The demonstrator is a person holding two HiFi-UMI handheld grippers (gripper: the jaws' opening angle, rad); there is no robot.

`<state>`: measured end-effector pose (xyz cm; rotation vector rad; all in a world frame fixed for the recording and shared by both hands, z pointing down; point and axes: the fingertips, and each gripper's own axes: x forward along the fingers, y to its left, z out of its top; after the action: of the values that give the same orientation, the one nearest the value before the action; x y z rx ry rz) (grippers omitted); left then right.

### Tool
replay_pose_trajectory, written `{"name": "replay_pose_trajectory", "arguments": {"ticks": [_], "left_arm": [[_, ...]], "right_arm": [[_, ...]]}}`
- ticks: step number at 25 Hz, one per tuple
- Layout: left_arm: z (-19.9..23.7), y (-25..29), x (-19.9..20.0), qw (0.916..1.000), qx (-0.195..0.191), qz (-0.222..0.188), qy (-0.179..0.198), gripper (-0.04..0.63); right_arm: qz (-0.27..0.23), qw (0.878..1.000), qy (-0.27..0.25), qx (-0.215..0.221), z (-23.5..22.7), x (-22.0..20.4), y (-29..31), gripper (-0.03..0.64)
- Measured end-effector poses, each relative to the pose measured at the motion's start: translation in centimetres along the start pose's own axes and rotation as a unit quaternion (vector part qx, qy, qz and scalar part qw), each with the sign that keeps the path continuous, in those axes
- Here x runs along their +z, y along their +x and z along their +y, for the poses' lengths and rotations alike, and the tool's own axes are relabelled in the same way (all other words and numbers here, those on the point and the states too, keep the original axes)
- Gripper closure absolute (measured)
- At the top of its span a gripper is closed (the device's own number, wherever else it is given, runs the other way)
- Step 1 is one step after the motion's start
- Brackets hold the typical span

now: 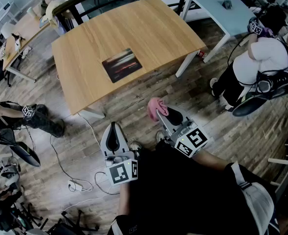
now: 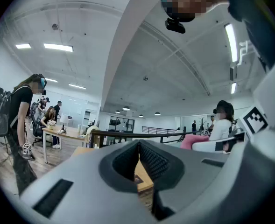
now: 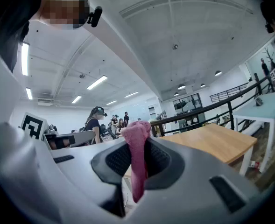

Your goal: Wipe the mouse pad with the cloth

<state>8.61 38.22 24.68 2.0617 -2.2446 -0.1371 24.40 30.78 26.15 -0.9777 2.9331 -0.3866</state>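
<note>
Pink cloth (image 3: pixel 137 162) clamped in right gripper (image 1: pixel 163 115), well apart from mouse pad (image 1: pixel 121 65).

A pale wooden desk (image 1: pixel 148 28) stands on a plank floor (image 1: pixel 134 109). Beyond its right corner is a light-blue table (image 1: pixel 210 6) with a small dark object (image 1: pixel 226 4) on top. A person in a white top (image 1: pixel 263 58) stands near that table. A black railing (image 3: pixel 199 109) runs behind the desk. White cables (image 1: pixel 60 155) trail across the floor to a power strip (image 1: pixel 77 184). Strip lights (image 2: pixel 58 46) hang overhead.
</note>
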Motion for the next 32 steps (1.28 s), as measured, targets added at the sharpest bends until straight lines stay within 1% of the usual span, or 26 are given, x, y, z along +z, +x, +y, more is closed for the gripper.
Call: {"name": "replay_pose_trajectory", "arguments": {"ticks": [8, 13, 22, 29, 32], "left_arm": [[0.2, -0.7, 0.0, 1.0000, 0.000, -0.002, -0.003, 0.571], [1.2, -0.6, 0.0, 1.0000, -0.004, 0.001, -0.009, 0.571], [4.0, -1.1, -0.4, 0.9996, -0.019, 0.010, -0.018, 0.571], [6.6, -1.6, -1.7, 0.9988, -0.043, 0.017, -0.016, 0.571], [7.5, -1.3, -1.8, 0.9986, -0.046, 0.020, -0.017, 0.571]], "right_arm": [[0.001, 1.000, -0.002, 0.003, 0.7, -0.2, -0.1, 0.551], [-0.003, 1.000, 0.002, 0.001, 1.5, -0.1, 0.6, 0.551], [-0.003, 1.000, 0.009, -0.020, 3.6, -0.6, 1.9, 0.551], [-0.005, 0.999, 0.003, -0.040, 5.4, -1.9, 3.1, 0.551], [-0.004, 0.999, 0.002, -0.047, 5.7, -1.9, 3.7, 0.551]]}}
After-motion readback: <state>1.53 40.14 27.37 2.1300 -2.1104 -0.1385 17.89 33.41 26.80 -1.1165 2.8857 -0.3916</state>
